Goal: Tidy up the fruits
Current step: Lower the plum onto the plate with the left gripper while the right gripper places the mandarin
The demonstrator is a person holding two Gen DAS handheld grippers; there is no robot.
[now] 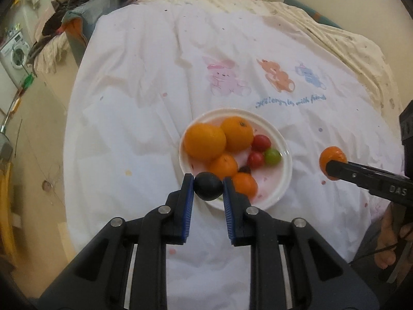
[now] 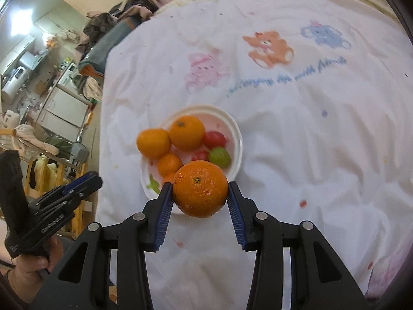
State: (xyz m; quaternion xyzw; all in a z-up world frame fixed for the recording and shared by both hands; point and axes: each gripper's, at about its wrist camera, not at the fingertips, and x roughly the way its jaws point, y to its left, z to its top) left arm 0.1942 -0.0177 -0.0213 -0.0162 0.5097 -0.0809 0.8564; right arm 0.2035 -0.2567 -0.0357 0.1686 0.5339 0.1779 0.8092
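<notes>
A white plate (image 1: 284, 170) on the white cloth holds several oranges (image 1: 205, 142), two red tomatoes (image 1: 261, 142) and a green one (image 1: 272, 156). My left gripper (image 1: 208, 188) is shut on a dark round fruit (image 1: 207, 186), held over the plate's near rim. My right gripper (image 2: 200, 193) is shut on an orange (image 2: 200, 188) just above the plate's (image 2: 237, 139) near edge. That orange also shows in the left wrist view (image 1: 333, 159), to the right of the plate.
The cloth (image 1: 144, 98) with printed animals covers a round table. A chair piled with clothes (image 1: 77, 15) stands at the far left. A washing machine (image 1: 14, 51) and cluttered shelves (image 2: 62, 103) lie beyond the table's left edge.
</notes>
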